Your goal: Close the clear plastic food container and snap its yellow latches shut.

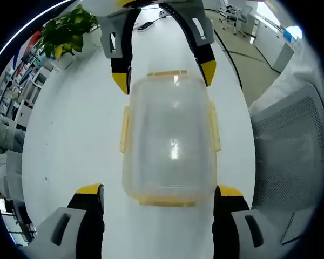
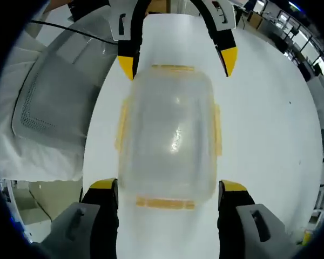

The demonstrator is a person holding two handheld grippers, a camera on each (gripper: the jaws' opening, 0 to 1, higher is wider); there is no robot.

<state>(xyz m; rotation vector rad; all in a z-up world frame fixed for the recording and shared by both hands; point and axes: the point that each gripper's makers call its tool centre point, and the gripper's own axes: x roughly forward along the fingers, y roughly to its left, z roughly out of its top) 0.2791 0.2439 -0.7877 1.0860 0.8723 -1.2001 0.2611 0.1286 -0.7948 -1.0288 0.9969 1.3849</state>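
One clear container [image 1: 170,140] lay on the white counter [image 1: 70,145], lid on, contents unclear, yellow latches [image 1: 213,127] around it. Left gripper [image 1: 159,191] and right gripper [image 2: 170,189] flanked opposite ends, both spread wide, grasping nothing; a potted plant [image 1: 67,32] stood beyond.

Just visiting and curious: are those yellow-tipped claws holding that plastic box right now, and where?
Nothing is held. Both tools, left and right, are open, straddling opposite ends of the clear container without visibly gripping it.
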